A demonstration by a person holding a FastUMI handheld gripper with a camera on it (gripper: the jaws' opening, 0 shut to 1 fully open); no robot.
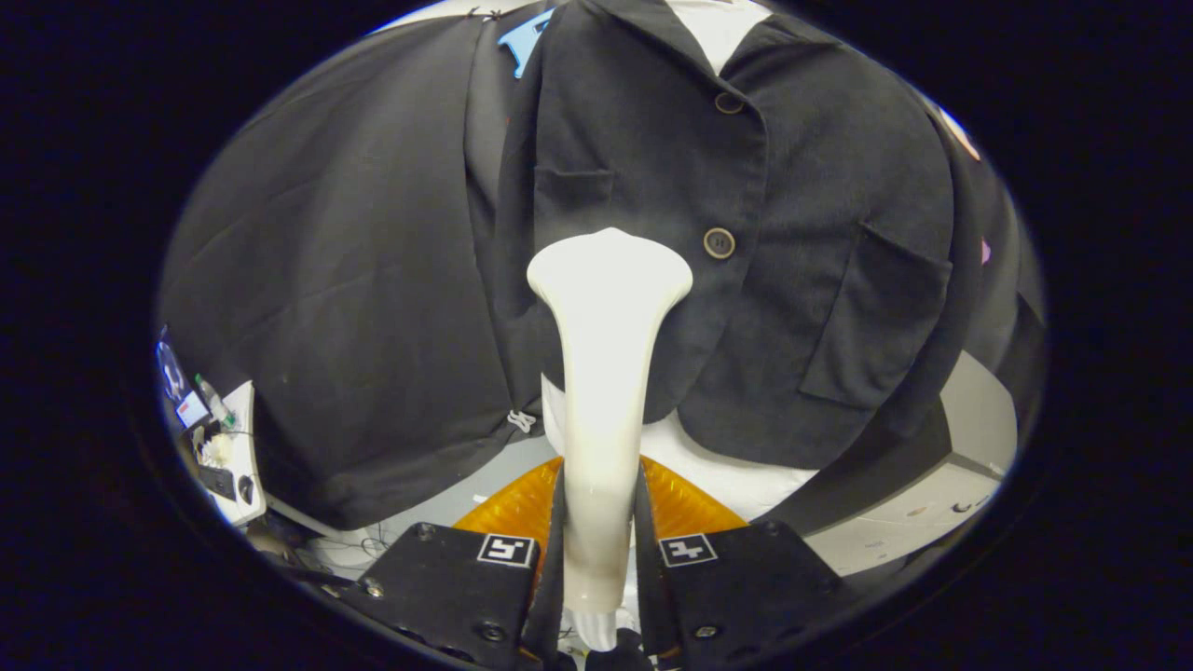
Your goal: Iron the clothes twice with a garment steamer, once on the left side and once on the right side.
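The steamer (604, 373) is clamped between the jaws of the gripper (601, 559), head laid against the jacket (708, 242) just beside the lower button (719, 243). The head is best kept flat on the cloth and drawn slowly down that front panel.

Black cloth wall (354, 280), cluttered white table (244, 447).

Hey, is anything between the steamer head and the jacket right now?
Nothing visible. The fingers are shut on the steamer, and its flared head sits right in front of the jacket, below the chest pocket and just beside the lower button. Whether the head touches the cloth cannot be told.
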